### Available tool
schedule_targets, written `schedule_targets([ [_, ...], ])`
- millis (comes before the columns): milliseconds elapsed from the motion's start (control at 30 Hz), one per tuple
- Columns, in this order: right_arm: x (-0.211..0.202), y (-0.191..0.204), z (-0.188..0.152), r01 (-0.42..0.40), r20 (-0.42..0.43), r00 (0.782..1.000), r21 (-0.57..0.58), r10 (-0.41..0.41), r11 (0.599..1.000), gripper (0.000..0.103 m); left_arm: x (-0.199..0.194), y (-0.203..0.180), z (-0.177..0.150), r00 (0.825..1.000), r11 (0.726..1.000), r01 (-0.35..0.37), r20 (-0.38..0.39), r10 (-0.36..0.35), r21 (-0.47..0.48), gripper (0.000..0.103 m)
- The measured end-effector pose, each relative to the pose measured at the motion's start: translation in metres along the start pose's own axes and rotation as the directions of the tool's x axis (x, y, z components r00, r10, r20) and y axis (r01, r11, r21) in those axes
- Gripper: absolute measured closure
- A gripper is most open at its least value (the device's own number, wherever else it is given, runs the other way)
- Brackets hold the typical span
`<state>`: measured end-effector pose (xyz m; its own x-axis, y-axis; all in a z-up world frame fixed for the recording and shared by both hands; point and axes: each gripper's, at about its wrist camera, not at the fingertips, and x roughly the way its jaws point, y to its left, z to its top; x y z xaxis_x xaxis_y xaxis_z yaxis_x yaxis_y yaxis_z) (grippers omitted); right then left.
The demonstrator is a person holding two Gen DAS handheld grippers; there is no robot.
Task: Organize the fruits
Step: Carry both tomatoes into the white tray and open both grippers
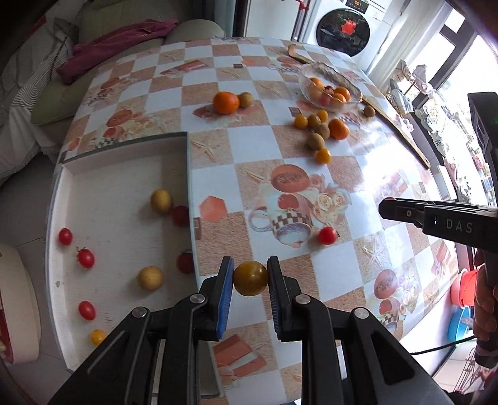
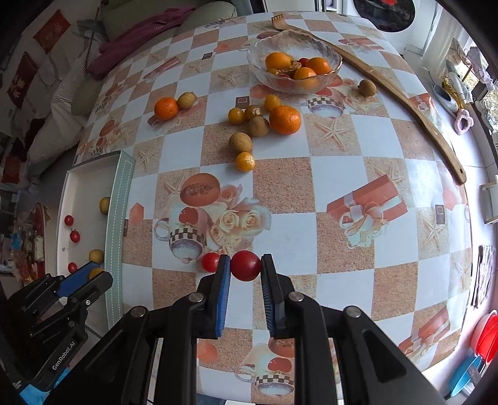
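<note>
The left gripper point(image 1: 250, 277) pinches a small yellow-brown round fruit point(image 1: 250, 278) at lower centre, beside the white shallow tray point(image 1: 118, 187) at left. The right gripper point(image 2: 246, 266) clamps a red cherry tomato point(image 2: 246, 265); another red tomato point(image 2: 210, 261) sits partly hidden behind its left finger.

Checkered tablecloth point(image 2: 336, 174), cushioned sofa point(image 1: 56, 93) behind, washing machine point(image 1: 342, 28) beside bright windows point(image 1: 457, 62)

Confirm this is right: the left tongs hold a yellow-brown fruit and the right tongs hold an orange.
Not quite. The right tongs hold a red cherry tomato, as the right wrist view shows. The left tongs do hold the yellow-brown fruit.
</note>
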<state>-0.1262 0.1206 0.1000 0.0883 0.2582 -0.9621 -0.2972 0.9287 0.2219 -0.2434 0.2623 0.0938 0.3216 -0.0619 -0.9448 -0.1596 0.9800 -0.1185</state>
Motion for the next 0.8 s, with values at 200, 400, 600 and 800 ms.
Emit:
schedule_targets([
  [200,-0.003,0.034,0.006,-0.010,0.010,1.000,-0.046,0.010,0.999,0.082,-0.014,0.033,-0.002,0.999,0.999,-0.024,0.028,0.026,-0.044,0.080],
  [400,-0.002,0.076,0.012,-0.031,0.013,0.999,-0.107,0.032,0.994,0.082,-0.022,0.068,-0.007,0.997,0.994,-0.058,0.044,0.062,-0.092,0.080],
  [600,0.006,0.118,0.022,-0.051,0.006,0.999,-0.168,0.053,0.984,0.082,-0.022,0.108,-0.004,0.992,0.985,-0.106,0.053,0.115,-0.139,0.080],
  [800,0.018,0.153,0.034,-0.077,-0.010,0.997,-0.206,0.077,0.976,0.082,-0.015,0.141,0.013,0.986,0.976,-0.139,0.064,0.152,-0.169,0.080],
])
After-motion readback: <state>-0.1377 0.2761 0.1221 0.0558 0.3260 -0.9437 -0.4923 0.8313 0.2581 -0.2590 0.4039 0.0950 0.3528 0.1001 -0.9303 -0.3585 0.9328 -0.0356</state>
